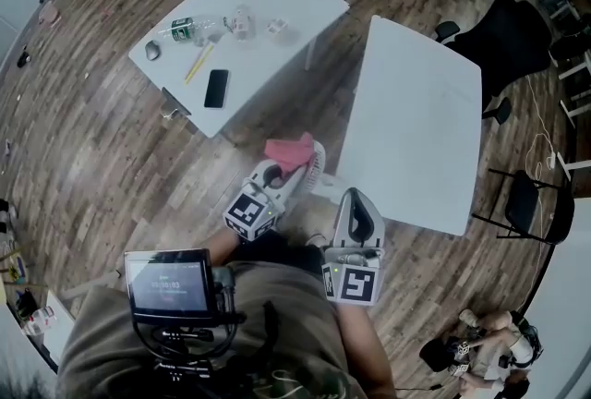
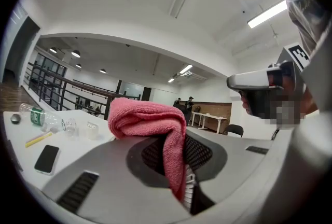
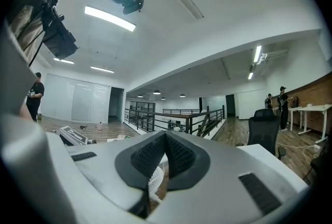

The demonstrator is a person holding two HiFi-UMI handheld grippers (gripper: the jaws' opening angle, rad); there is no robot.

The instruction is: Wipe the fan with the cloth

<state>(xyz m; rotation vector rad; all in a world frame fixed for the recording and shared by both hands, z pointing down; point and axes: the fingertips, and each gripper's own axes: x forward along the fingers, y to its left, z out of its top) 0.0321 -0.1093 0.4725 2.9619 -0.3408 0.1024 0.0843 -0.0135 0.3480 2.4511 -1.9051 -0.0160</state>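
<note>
Your left gripper (image 1: 277,171) is clamped on the cloth (image 2: 148,119), with a fold hanging ready for the fan (image 1: 319,164) just below. Your right gripper (image 3: 165,158) is closed and empty, parked beside it. The fan's mostly hidden, only slivers of grille showing, so I can't tell if the cloth is touching it.

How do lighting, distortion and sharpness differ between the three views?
Head view: even light, strong fisheye bend, so the edges of the white table curve. Left gripper view: dark round border, bright ceiling strip with slight glare, pink cloth sharp. Right gripper view: same dark border, ceiling lamp blown out white.
</note>
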